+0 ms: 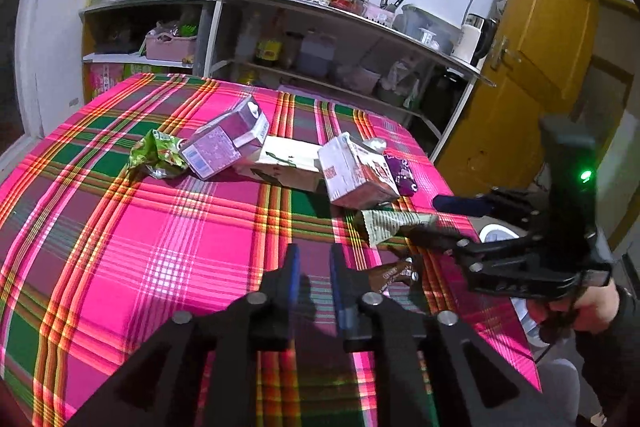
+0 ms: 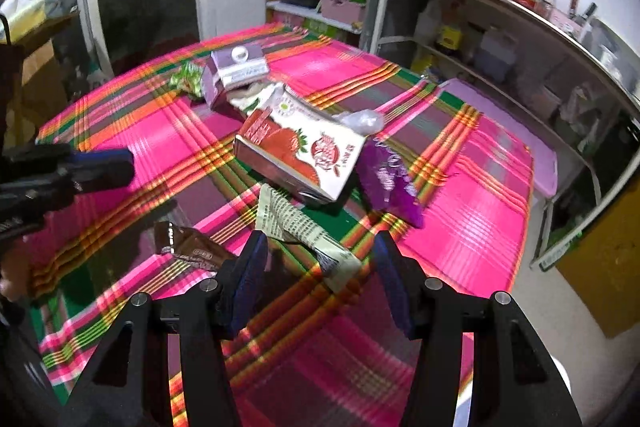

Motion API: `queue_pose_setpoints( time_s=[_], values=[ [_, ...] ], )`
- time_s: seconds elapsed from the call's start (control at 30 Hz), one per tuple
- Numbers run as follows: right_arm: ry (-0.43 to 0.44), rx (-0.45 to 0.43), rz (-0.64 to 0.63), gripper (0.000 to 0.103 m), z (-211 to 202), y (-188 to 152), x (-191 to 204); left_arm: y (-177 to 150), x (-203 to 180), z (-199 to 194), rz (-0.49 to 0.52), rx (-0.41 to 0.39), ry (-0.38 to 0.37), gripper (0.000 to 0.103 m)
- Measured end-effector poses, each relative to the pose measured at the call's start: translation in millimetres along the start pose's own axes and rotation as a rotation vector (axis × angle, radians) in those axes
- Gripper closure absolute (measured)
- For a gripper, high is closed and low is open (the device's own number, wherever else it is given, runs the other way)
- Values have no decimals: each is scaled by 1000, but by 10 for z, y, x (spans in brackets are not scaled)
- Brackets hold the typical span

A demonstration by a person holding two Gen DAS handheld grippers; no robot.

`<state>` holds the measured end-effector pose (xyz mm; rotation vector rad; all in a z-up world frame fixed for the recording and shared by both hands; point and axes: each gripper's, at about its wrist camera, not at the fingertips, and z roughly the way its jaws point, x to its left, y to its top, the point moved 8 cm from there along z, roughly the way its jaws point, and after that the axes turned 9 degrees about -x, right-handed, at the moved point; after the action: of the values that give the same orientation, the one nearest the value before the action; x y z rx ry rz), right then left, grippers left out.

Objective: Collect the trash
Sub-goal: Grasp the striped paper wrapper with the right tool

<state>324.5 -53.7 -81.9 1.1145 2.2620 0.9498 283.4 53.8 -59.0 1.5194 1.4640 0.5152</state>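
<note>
Right gripper (image 2: 320, 279): jaws apart, nothing clamped, astride pale green wrapper (image 2: 304, 231) on plaid tablecloth (image 2: 132, 131). Left gripper (image 1: 314, 279): jaws narrowly apart, empty. Wrapper judged light, thin, crinkly (likely slippery); best pinched flat across its near end. Brown wrapper (image 2: 188, 241) just beside, similar. Strawberry carton (image 2: 304, 155) and purple carton (image 2: 236, 71): stiff, probably empty; contents not visible. White bin (image 1: 498, 233) glimpsed past table edge; inside hidden.
</note>
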Motion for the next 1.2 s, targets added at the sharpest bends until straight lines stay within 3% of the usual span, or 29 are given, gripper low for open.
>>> queue_pose_setpoints(
  time_s=[0.1,0.2,0.27,0.43,0.63,0.97,1.2],
  values=[
    [16,24,-12,50,83,-23,37,42,15,12,-18,-3,-20,77],
    [31,26,-8,75,90,-33,69,87,8,38,-25,-5,-32,68],
    [35,18,-10,83,56,-43,97,131,10,72,-35,-5,-39,62],
    [41,2,11,86,-73,-90,110,227,-28,166,-64,-13,-60,50],
    [31,-21,60,87,-296,-207,39,280,-99,325,-108,7,-79,46],
    [-17,-65,154,87,-640,-367,-297,333,-281,797,-209,66,-108,45],
    [-22,-74,186,87,-712,-441,-443,307,-334,1056,-259,89,-90,45]
  ],
)
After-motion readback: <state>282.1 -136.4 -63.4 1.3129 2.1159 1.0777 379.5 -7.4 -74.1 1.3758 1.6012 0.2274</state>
